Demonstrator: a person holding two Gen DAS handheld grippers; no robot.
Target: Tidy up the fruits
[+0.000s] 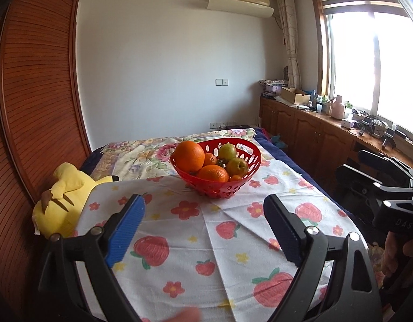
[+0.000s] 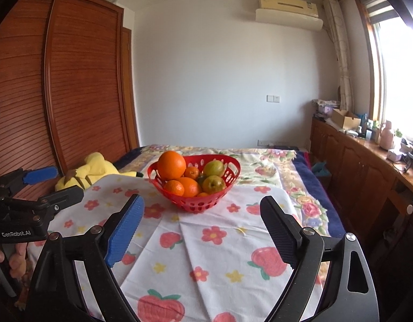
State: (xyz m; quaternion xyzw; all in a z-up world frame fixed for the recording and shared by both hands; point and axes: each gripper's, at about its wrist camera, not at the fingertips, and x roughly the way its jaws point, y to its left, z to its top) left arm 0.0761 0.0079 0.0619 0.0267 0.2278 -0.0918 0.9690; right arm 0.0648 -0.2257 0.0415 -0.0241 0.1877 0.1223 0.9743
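A red perforated basket (image 1: 249, 158) (image 2: 231, 173) stands on a strawberry-print cloth (image 1: 195, 241) (image 2: 206, 241) spread over a bed. It holds a large orange (image 1: 189, 155) (image 2: 171, 165), several smaller oranges (image 1: 213, 174) (image 2: 189, 186) and two green pears (image 1: 237, 167) (image 2: 213, 184). My left gripper (image 1: 203, 209) is open and empty, short of the basket above the cloth. My right gripper (image 2: 201, 209) is open and empty, also short of the basket. Each gripper shows in the other's view: the right one at the right edge (image 1: 367, 179), the left one at the left edge (image 2: 45, 185).
A yellow plush toy (image 1: 64, 198) (image 2: 91, 173) lies at the cloth's left edge, by a wooden slatted wardrobe (image 1: 37, 107) (image 2: 80, 86). A floral blanket (image 1: 142, 153) (image 2: 281, 166) covers the bed behind the basket. A cluttered wooden cabinet (image 1: 313, 128) (image 2: 362, 161) runs under the window at the right.
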